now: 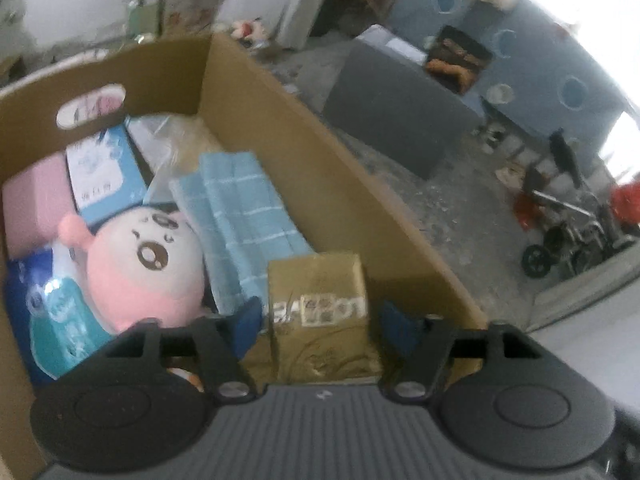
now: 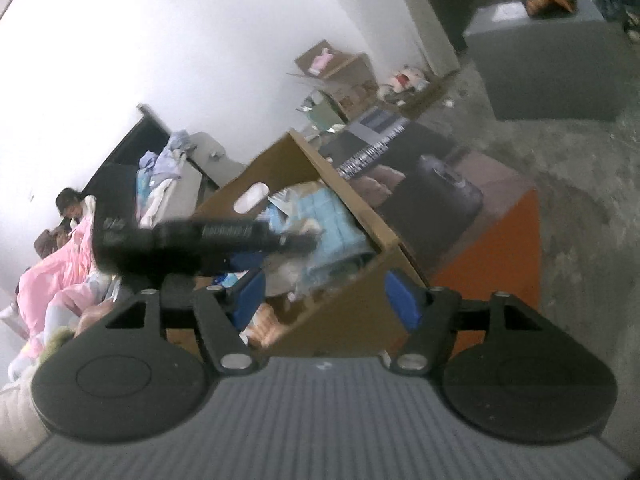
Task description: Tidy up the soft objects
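A brown cardboard box [image 1: 304,168] holds soft items: a pink and white plush toy [image 1: 148,268], a folded light blue checked cloth [image 1: 244,220], a pink pack [image 1: 32,208], blue tissue packs [image 1: 104,172] and a gold tissue pack [image 1: 320,312]. My left gripper [image 1: 320,322] is open, its blue pads on either side of the gold pack, not pressing it. The right wrist view shows the same box [image 2: 360,312] from outside, with the left gripper's black body [image 2: 200,240] over it. My right gripper [image 2: 324,298] is open and empty in front of the box's near wall.
A grey block [image 1: 396,124] stands on the concrete floor to the right of the box. A stroller [image 1: 568,236] is at far right. In the right wrist view an orange mat [image 2: 500,256], a dark bag [image 2: 444,196] and a seated person [image 2: 72,220] surround the box.
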Demonstrator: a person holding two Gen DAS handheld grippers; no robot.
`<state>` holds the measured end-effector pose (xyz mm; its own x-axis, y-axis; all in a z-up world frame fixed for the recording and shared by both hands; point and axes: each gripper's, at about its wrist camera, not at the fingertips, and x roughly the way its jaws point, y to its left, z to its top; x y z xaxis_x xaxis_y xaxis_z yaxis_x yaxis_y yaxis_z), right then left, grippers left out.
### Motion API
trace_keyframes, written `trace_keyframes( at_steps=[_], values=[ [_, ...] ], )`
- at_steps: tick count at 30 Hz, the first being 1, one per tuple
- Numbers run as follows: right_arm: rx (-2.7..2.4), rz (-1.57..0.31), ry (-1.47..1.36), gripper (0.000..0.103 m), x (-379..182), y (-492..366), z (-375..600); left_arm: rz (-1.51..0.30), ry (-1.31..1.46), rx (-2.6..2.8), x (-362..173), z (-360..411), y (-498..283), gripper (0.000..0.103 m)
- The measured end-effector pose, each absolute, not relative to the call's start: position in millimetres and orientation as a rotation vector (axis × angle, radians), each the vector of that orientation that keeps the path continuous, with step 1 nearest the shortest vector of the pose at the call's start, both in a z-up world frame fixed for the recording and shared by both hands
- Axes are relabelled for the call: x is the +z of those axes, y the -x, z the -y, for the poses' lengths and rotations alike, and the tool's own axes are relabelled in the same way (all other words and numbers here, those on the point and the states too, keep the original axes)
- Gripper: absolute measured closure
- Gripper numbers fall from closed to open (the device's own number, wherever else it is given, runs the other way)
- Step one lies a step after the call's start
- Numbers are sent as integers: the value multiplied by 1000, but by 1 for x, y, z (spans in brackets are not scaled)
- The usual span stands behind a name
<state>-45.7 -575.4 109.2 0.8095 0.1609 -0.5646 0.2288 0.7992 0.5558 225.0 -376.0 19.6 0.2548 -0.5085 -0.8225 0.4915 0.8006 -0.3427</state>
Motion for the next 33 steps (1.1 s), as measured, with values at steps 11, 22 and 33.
trace_keyframes(
  at_steps=[11,22,33],
  values=[
    [-71,-626,-764,33,72,68,562,-1082,75,-665,42,343,-214,30],
    [-9,-576,-697,15,73,51,513,-821,-31,-550,106,238,-120,8],
    [97,-591,-551,1,99,42,448,-821,-25,-306,86,154,-53,0]
  ],
)
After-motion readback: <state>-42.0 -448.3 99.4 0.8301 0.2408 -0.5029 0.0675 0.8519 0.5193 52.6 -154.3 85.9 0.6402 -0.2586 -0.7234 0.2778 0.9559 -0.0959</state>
